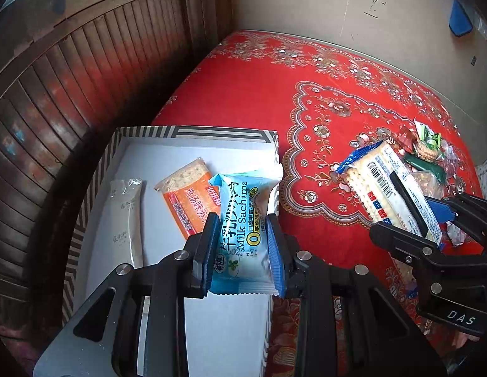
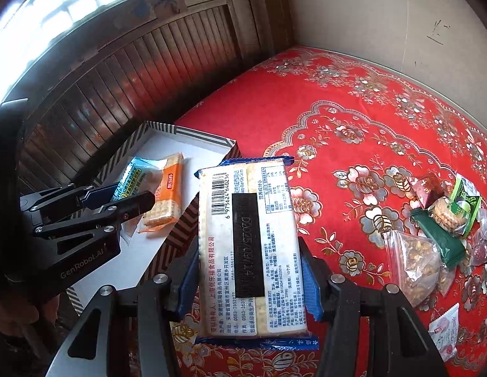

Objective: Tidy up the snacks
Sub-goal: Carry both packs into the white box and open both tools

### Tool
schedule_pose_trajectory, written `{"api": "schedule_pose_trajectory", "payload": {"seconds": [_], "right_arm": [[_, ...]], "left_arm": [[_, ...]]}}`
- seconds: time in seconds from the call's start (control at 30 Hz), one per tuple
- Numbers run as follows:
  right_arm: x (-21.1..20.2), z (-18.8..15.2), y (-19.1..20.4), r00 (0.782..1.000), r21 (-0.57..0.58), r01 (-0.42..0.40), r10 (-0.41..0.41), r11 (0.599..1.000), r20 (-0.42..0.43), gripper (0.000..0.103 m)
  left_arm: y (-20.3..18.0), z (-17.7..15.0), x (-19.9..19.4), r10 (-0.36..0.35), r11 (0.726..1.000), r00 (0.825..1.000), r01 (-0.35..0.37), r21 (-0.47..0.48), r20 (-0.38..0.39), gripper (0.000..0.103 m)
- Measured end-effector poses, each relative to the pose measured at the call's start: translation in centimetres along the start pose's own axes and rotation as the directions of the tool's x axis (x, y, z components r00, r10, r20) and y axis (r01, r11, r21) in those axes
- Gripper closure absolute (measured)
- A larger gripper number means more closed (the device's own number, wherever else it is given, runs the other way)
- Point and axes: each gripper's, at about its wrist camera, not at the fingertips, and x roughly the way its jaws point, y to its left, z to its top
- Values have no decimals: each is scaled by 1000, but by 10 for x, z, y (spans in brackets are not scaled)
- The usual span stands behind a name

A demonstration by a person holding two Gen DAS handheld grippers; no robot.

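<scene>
My left gripper (image 1: pixel 242 245) is shut on a light-blue Milk Sachima packet (image 1: pixel 243 220) and holds it over the right side of a white box with a striped rim (image 1: pixel 193 132). An orange cracker pack (image 1: pixel 190 198) and a pale stick packet (image 1: pixel 127 220) lie flat in that box. My right gripper (image 2: pixel 248 273) is shut on a large blue-edged cracker pack (image 2: pixel 248 251), barcode side up, above the red cloth just right of the box (image 2: pixel 199 135). In the right wrist view the left gripper (image 2: pixel 124 201) hangs over the box with the blue packet (image 2: pixel 130 176).
A pile of loose snacks (image 2: pixel 441 229) lies on the red flowered tablecloth (image 2: pixel 353 100) at the right: a clear bag of nuts (image 2: pixel 413 260), a dark green packet (image 2: pixel 438 238), a pink-white packet (image 2: pixel 444 333). Dark slatted wood panelling (image 1: pixel 70 94) runs along the left, a beige wall (image 1: pixel 337 3) behind.
</scene>
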Motion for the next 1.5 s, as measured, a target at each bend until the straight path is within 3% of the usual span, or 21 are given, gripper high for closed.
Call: {"api": "schedule_pose_trajectory", "payload": {"seconds": [0.7, 1.03, 1.5], "right_arm": [[49, 30, 82, 995, -119, -92, 85, 989, -60, 49], [82, 38, 103, 990, -134, -107, 94, 985, -102, 49], [103, 39, 104, 985, -115, -111, 95, 987, -142, 49]], "left_arm": [[95, -28, 1, 79, 985, 996, -85, -151, -46, 74], [110, -39, 9, 77, 981, 994, -89, -174, -75, 74], [109, -42, 23, 76, 980, 992, -92, -174, -97, 74]]}}
